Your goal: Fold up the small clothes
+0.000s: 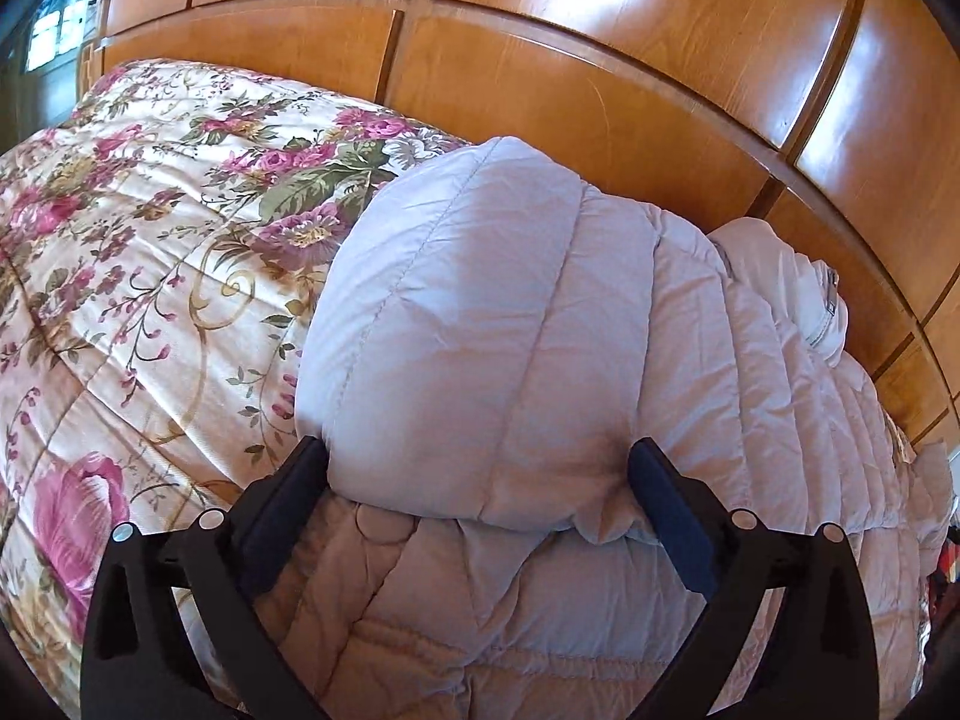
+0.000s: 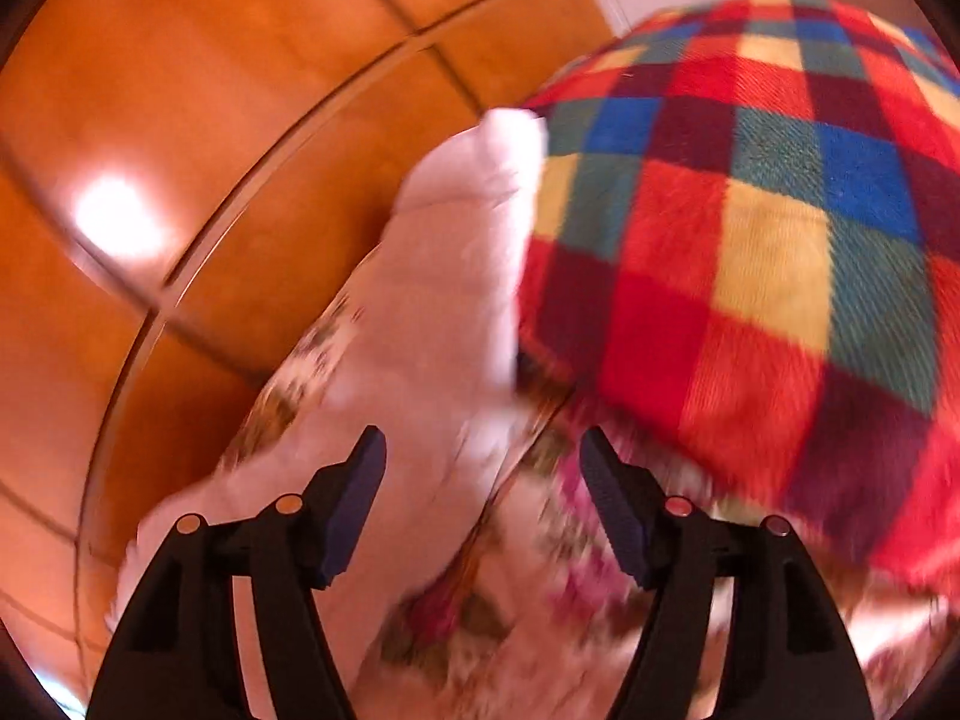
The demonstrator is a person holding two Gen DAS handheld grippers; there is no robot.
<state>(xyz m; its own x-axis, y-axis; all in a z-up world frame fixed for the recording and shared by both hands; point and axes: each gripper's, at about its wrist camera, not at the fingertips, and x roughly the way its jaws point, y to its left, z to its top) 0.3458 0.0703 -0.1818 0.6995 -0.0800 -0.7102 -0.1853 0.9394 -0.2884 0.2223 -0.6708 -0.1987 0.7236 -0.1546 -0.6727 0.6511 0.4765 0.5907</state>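
A pale pink quilted puffer jacket [image 1: 498, 312] lies on the floral bedspread [image 1: 120, 240], its hood puffed up in the middle of the left wrist view. My left gripper [image 1: 477, 468] is open, its jaws standing at either side of the hood's base where it meets the jacket body. My right gripper [image 2: 480, 456] is open and empty above a pale part of the jacket [image 2: 444, 300] and the bedspread [image 2: 540, 600]. The right wrist view is blurred.
A wooden panelled wardrobe [image 1: 600, 60] runs along the far side of the bed and also shows in the right wrist view [image 2: 180, 150]. A red, blue and yellow checked fleece blanket [image 2: 750, 240] lies bunched on the bed to the right of my right gripper.
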